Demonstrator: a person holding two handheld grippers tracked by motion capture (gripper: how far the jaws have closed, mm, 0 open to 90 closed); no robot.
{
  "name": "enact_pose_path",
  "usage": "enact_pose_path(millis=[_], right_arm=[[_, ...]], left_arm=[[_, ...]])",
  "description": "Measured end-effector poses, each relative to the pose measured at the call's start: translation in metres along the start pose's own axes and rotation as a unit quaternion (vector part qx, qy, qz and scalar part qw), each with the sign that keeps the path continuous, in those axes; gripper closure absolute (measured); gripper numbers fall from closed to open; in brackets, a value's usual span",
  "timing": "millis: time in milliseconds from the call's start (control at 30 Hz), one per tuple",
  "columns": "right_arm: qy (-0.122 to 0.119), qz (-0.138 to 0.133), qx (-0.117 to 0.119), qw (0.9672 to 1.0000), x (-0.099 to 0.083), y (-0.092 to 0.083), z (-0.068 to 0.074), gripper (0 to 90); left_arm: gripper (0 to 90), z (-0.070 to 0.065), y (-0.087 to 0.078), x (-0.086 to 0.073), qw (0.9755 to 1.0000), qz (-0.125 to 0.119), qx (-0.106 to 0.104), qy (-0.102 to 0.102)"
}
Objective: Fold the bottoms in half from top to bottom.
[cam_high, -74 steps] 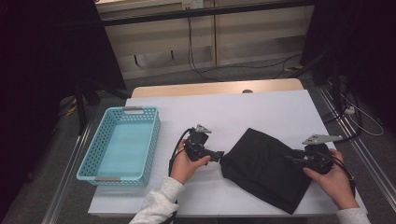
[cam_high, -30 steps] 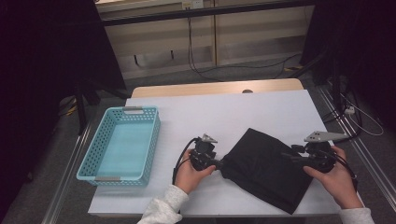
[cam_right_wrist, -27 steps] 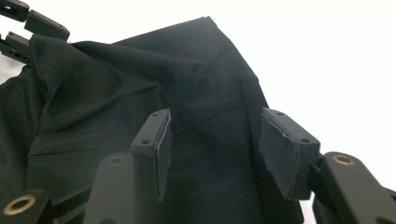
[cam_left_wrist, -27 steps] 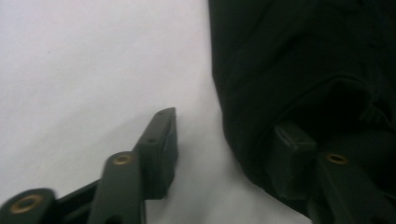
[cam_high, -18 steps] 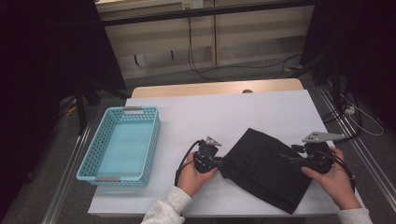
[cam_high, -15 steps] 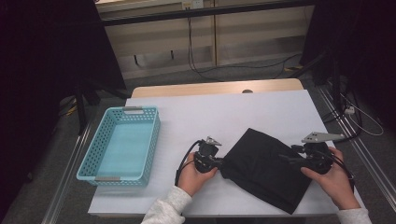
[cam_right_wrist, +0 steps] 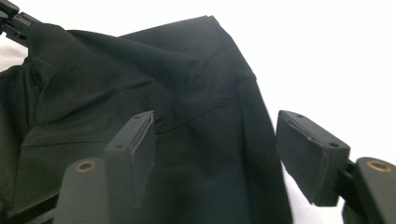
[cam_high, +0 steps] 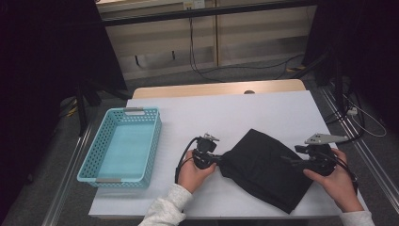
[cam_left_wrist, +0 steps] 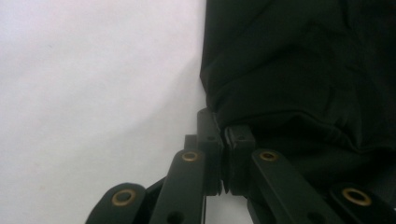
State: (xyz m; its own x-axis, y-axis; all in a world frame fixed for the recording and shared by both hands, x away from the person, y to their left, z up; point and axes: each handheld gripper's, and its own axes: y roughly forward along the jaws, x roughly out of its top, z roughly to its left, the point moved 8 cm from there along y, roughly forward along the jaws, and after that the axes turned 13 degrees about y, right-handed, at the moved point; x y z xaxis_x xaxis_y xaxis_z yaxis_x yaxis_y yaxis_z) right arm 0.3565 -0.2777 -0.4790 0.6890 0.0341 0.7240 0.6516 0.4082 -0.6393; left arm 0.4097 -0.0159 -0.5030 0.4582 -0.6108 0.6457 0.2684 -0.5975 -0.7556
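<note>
- You work at a white table [cam_high: 263,110] set against a dim room, with pale cabinet panels and loose cables on the floor beyond its far edge.
- A turquoise basket [cam_high: 151,141] sits on the left part of the table, well apart from the work.
- The black cloth [cam_high: 268,167] lies crumpled on the near right part of the table, between your two hands.
- Your left gripper [cam_high: 217,160] is at the cloth's left edge; in the left gripper view its jaws have clamped together on a pinch of the hem [cam_left_wrist: 222,122].
- So the left holds the cloth, with the fabric bunching away to the right of the pads.
- Your right gripper [cam_high: 288,161] is at the cloth's right side, low over it, and its jaws have just been opening.
- In the right gripper view the two pads [cam_right_wrist: 310,151] stand wide apart; the cloth [cam_right_wrist: 140,93] lies between and under them but neither pad presses on it.
- The grey plate [cam_high: 324,138] on the right gripper points toward the far right.
</note>
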Motion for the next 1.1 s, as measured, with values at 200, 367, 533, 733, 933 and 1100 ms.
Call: enact_pose_path(millis=[200,367,533,733,933,1100], right_arm=[[0.008,-0.010,-0.006,0.9999,0.002,-0.003,-0.002,26.0],[0.009,-0.012,-0.007,0.9999,0.001,-0.003,-0.003,25.3],[0.010,-0.015,-0.006,0.9998,0.001,-0.004,-0.002,24.4],[0.011,-0.016,-0.006,0.9998,0.001,-0.004,-0.003,24.0],[0.010,-0.015,-0.005,0.9998,0.000,-0.004,-0.003,23.8],[0.009,-0.016,-0.005,0.9998,0.001,-0.005,-0.002,23.8]], left_arm=[[87.3,0.011,-0.004,0.003,0.9999,-0.006,0.003,-0.009],[87.3,0.020,-0.006,0.006,0.9998,-0.009,0.008,-0.015],[87.3,0.028,-0.007,0.009,0.9996,-0.010,0.015,-0.020],[87.3,0.034,-0.007,0.010,0.9996,-0.008,0.013,-0.025],[87.2,0.038,-0.008,0.011,0.9995,-0.010,0.018,-0.025],[87.2,0.045,-0.010,0.013,0.9992,-0.012,0.026,-0.028]])
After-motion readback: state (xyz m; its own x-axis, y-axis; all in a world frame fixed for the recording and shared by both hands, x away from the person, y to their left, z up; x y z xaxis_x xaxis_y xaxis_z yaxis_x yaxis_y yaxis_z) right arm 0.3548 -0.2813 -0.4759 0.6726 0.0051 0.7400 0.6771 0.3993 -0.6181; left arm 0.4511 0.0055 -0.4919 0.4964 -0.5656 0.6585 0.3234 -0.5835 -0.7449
